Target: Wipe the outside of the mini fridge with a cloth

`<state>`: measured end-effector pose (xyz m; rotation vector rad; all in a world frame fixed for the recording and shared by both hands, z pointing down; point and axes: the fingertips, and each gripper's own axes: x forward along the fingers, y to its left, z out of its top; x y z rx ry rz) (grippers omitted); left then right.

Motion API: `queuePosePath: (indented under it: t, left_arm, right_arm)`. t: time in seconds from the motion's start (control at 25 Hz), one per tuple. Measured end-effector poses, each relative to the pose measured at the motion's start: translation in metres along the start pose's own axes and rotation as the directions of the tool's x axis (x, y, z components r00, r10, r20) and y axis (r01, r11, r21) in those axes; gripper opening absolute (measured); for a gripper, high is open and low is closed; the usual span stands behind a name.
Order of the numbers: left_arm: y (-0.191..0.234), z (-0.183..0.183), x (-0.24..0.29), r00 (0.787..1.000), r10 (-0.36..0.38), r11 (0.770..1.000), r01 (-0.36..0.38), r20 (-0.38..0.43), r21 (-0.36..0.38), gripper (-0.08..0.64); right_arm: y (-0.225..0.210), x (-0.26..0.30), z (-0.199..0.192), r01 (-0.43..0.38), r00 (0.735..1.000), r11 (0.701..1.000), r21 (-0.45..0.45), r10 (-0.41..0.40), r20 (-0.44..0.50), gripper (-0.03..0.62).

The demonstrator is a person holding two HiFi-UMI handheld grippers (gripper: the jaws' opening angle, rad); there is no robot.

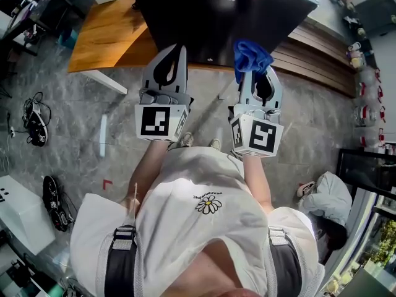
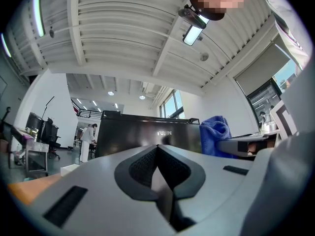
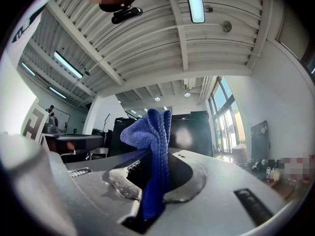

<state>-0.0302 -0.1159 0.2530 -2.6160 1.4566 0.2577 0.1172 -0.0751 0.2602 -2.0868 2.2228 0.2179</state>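
Fingers of the right gripper (image 1: 252, 72) clamped tight on a blue cloth (image 1: 250, 54), bunched at upper centre of the head view. Left gripper (image 1: 178, 51) closed on nothing. Mini fridge (image 1: 185, 17) across the top edge, apparently untouched. Likely the approach step; next, cloth pressed flat to the black face, then swept.

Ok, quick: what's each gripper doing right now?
Left gripper: closed, nothing between its jaws.
Right gripper: closed on the blue cloth.
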Motion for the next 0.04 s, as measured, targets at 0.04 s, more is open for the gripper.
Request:
queuePosePath:
  t: [0.04]
  left_arm:
    - [0.0004, 0.0023, 0.0005, 1.0, 0.003, 1.0, -0.003, 0.011, -0.008, 0.005]
  right_arm:
    - [-0.0001, 0.0003, -0.0007, -0.001, 1.0, 1.0, 0.0, 0.001, -0.003, 0.061]
